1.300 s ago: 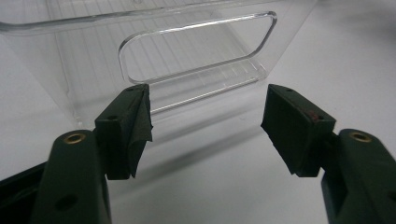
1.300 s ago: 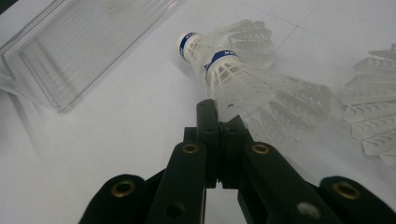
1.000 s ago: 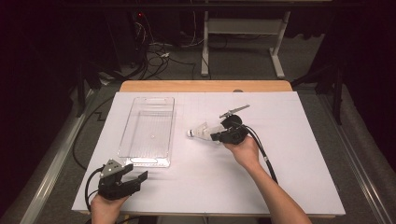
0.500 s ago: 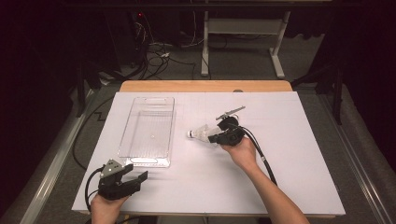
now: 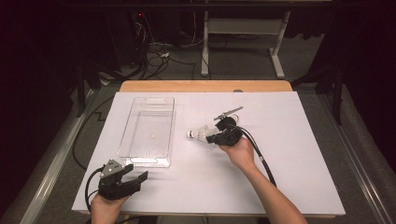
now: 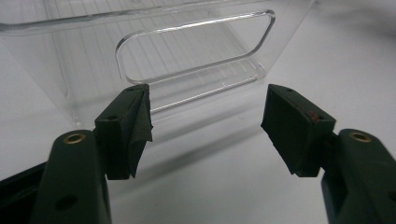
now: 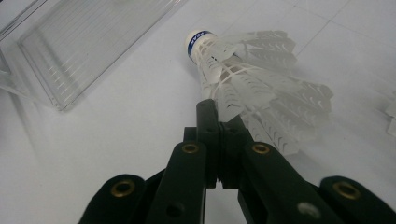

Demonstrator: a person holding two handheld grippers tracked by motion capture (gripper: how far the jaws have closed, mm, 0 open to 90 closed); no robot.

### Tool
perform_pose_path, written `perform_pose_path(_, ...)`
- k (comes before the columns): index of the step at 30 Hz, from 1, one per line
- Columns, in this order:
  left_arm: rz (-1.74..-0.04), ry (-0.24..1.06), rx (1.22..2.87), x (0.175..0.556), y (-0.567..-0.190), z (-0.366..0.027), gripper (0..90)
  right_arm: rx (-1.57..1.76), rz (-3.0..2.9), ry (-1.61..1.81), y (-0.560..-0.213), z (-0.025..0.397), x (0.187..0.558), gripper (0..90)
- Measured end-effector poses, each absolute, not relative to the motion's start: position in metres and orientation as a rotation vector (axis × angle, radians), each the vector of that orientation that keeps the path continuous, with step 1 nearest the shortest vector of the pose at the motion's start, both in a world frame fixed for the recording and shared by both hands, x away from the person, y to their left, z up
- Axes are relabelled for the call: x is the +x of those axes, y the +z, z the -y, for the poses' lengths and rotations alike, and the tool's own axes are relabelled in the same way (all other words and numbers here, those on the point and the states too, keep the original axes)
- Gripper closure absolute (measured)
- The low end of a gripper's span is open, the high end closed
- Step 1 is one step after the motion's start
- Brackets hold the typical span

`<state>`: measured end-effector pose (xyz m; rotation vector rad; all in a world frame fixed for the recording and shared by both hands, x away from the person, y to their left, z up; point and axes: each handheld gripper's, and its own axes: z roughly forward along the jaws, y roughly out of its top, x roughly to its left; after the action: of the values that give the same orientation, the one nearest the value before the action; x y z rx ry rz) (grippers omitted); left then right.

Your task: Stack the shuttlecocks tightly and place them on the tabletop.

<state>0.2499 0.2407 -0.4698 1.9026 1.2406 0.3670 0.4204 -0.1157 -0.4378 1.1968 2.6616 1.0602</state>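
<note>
Pinching shuttlecock feathers, right gripper covering skirt's lower edge

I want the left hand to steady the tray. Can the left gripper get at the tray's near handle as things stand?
Probably yes. The left gripper is open and faces the clear tray's near handle cutout, with bare white table sheet between them. The shuttlecock and the right gripper are off to the side.
</note>
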Motion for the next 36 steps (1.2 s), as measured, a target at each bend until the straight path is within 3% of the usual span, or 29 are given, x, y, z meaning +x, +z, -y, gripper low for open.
perform_pose_path(36, -1.238, 0.362, 1.907, 0.25, -0.4699, -0.2407, 33.5, 1.2, -2.679, 1.04, -0.4437, 0.1089, 0.4276, 88.3)
